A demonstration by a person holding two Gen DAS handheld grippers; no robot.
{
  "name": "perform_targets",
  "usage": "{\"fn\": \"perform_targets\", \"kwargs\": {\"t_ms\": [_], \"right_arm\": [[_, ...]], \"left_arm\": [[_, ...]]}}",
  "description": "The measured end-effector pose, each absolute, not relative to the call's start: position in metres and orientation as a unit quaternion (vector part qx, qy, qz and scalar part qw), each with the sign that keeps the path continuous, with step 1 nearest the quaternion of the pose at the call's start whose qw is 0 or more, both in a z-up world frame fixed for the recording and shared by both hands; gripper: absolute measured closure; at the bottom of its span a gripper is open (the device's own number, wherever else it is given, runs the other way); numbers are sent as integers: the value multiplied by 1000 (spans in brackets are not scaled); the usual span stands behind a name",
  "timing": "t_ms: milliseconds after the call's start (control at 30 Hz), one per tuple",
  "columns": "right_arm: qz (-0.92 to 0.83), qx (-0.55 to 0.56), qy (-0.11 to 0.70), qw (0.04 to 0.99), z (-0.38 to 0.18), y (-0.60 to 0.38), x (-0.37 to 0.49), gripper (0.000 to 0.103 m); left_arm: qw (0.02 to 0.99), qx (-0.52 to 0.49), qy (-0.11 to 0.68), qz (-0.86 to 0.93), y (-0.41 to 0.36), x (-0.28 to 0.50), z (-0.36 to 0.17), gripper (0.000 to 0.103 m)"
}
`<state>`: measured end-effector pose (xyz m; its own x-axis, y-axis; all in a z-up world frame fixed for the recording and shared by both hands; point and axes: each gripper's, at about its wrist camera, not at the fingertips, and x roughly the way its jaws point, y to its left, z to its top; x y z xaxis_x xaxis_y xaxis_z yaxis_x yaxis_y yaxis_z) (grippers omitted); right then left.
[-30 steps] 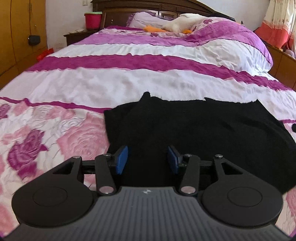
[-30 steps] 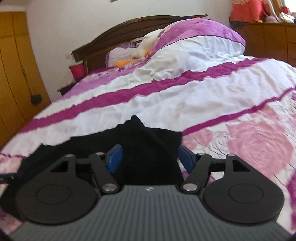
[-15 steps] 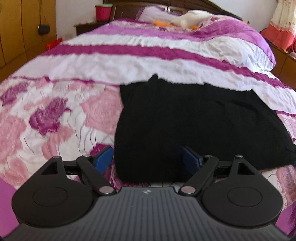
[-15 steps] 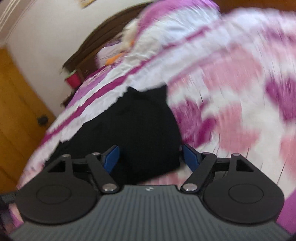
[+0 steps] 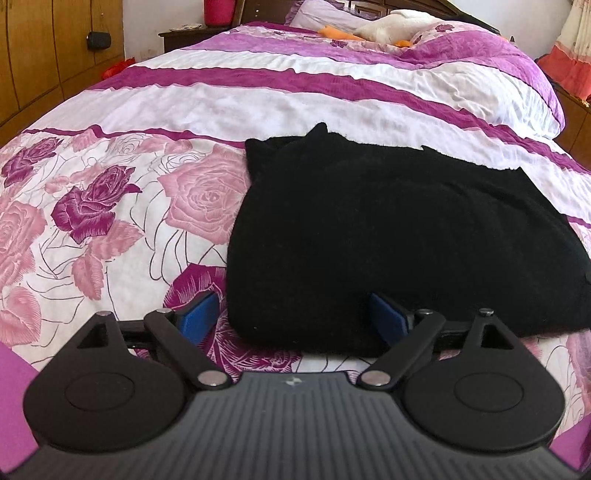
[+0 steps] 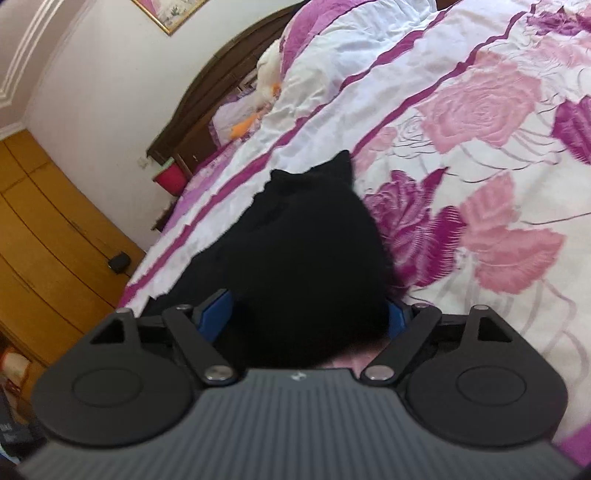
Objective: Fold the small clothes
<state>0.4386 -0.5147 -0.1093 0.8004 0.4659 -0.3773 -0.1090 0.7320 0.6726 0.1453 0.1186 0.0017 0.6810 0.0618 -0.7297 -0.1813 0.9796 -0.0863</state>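
Note:
A black knit garment (image 5: 388,236) lies folded flat on the rose-patterned bedspread (image 5: 110,206). My left gripper (image 5: 293,315) hangs over the garment's near left corner, jaws opening. Its left blue pad (image 5: 197,315) is over the bedspread and its right pad (image 5: 386,314) is over the cloth; neither presses on it. In the right wrist view the garment (image 6: 306,243) runs away from me, with two small points at its far end. My right gripper (image 6: 306,315) straddles the garment's near right end, jaws opening, the cloth loose between the pads.
Pillows and a white soft toy (image 5: 391,27) lie at the headboard (image 6: 218,70). A bunched quilt (image 5: 491,70) rises at the back right. A red bin (image 5: 218,11) stands on a nightstand beside wooden wardrobes (image 5: 44,48). A wooden cabinet (image 5: 580,110) flanks the bed's right side.
Both grippers' jaws have widened. The left gripper drew back and tipped down toward the garment's near edge. The right gripper sank and rolled, so the bed now slants across its view.

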Motion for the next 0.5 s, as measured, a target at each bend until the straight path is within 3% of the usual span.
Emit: {"fn": "perform_targets", "kwargs": {"t_ms": [200, 500], "right_arm": [[183, 374, 249, 875, -111, -512, 440, 20], [170, 345, 254, 887, -113, -502, 447, 26]], "left_arm": [[913, -73, 395, 66, 117, 146, 1, 10], [911, -80, 399, 64, 120, 148, 0, 8]]}}
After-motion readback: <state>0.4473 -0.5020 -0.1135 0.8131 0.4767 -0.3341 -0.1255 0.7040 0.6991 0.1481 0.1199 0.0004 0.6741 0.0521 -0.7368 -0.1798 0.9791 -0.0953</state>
